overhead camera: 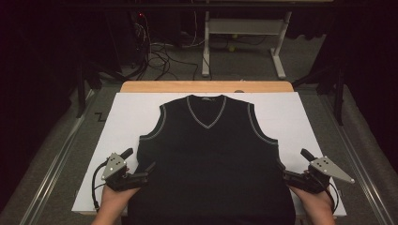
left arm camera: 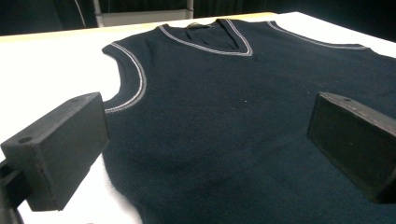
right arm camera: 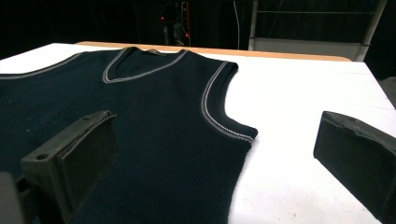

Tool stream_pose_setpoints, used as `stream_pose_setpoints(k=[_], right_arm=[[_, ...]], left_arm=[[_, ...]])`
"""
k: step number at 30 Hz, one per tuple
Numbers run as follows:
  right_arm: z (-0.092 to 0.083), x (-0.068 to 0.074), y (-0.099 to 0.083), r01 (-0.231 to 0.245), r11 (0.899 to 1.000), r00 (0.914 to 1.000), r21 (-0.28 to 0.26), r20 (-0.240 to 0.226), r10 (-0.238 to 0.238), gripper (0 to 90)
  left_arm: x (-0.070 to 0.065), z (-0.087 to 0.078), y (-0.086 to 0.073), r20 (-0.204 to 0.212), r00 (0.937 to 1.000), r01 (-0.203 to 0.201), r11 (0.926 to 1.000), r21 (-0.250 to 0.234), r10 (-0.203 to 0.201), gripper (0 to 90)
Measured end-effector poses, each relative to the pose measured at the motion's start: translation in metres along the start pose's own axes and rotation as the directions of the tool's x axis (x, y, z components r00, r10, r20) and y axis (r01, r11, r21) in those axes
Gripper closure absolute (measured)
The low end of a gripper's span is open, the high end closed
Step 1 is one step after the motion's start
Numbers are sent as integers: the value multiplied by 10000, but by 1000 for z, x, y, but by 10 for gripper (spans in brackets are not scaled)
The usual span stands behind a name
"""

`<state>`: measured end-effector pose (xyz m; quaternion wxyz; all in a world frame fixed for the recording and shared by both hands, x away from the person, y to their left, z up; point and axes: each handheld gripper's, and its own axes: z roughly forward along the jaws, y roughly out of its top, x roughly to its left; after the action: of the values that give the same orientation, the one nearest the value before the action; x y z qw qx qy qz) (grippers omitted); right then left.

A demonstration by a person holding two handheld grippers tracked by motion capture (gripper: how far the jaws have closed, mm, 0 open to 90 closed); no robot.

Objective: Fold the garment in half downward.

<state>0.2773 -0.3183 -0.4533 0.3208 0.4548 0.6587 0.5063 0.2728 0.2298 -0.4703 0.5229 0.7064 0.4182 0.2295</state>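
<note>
Knitted and dark navy, the vest (overhead camera: 211,159) lies flat on my white counter (overhead camera: 291,112), pale trim edging its V-neck; left claw (overhead camera: 141,174) and right claw (overhead camera: 290,176) gape, empty.

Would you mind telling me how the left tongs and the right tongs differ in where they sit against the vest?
The left tongs sit at the left side edge of the dark vest; the right tongs sit at its right side edge. The left tongs' grey plate lies close over the hand; the right tongs' plate juts outward over the white sheet. Both stand open, low by the vest's lower half, holding nothing.
</note>
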Motion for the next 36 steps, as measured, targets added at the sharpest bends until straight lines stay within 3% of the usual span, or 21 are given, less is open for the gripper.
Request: stream_pose_setpoints(k=[4,17,23,28,32,35,36], right_arm=[[-1,1,1,68,10000,10000,-23,6,-68,0],[0,4,5,133,9999,9998,61,-116,-132,0],[22,9,16,304,9992,9987,242,-421,-294,0],[41,14,25,678,9966,9974,461,-266,-667,2],[51,14,25,713,9948,9974,727,-132,-705,4],[52,17,22,1032,9891,9945,1052,40,-1042,5],[50,18,20,991,9880,9951,1180,-98,-987,5]], left_arm=[[-1,0,-1,-167,9997,-152,9998,-140,149,0],[5,-4,0,-70,9995,307,9990,-317,-309,0],[10,0,1,48,9987,508,9986,-115,-507,0],[13,6,5,-73,9978,659,9978,-43,-659,0],[10,18,11,-153,9953,960,9954,-71,-961,0],[6,27,9,-159,9960,883,9950,474,-876,0],[6,27,9,-146,9964,843,9951,522,-836,0]])
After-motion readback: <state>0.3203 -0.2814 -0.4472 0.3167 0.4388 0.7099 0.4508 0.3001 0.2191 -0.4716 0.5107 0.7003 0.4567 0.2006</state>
